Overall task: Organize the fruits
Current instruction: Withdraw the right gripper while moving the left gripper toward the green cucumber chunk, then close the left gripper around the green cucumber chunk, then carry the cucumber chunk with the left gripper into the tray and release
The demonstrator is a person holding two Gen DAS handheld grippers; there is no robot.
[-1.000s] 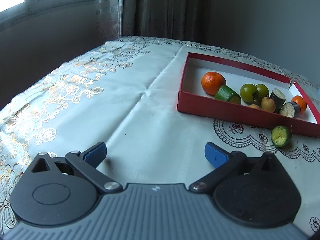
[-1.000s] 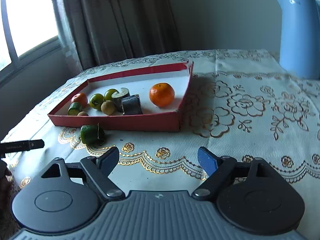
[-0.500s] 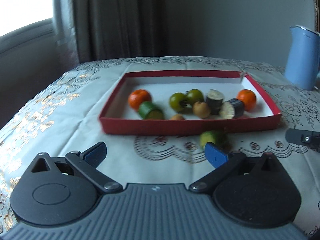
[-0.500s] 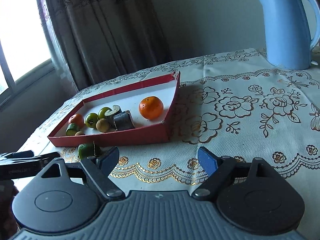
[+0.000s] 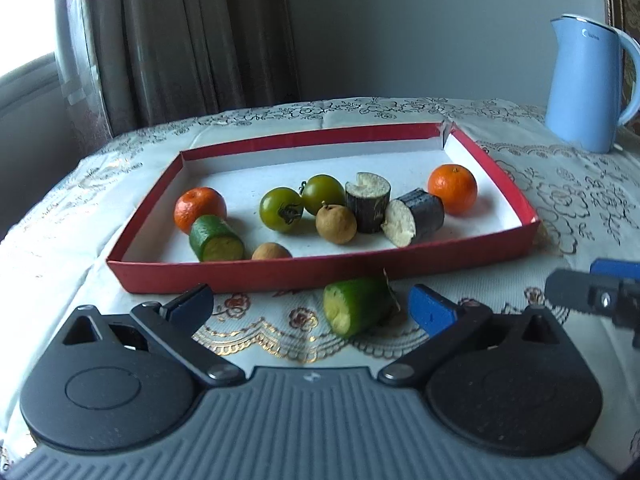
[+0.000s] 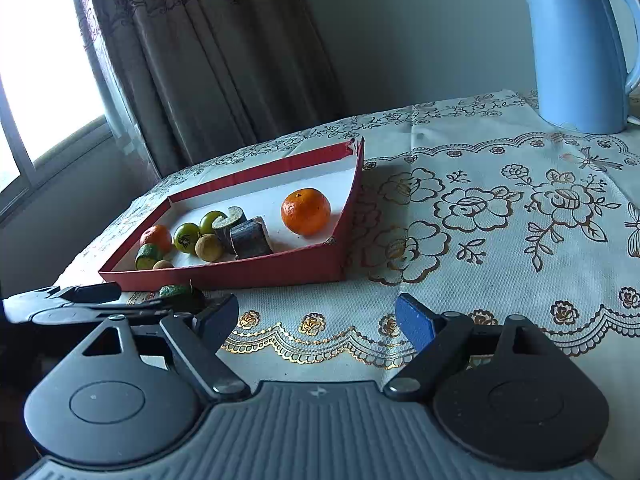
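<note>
Both tongs released: left gripper [image 5: 308, 308] should centre jaws on loose cucumber piece [image 5: 357, 306], clear of tray [image 5: 320, 272] wall.

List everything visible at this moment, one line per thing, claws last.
Tray: 1, red, white inside, on the tablecloth.
Oranges: 2, orange, tray's left and right ends.
Tomatoes: 2, green, tray middle.
Longans: 2, tan, tray front.
Eggplant pieces: 2, dark, tray right.
Cucumber pieces: 2, green, one in the tray, one outside, before its front wall.
Kettle: 1, blue, far right.
Tablecloth: 1, white-gold.
Curtain: brown, behind.
Left claw: open.
Right claw: open.
</note>
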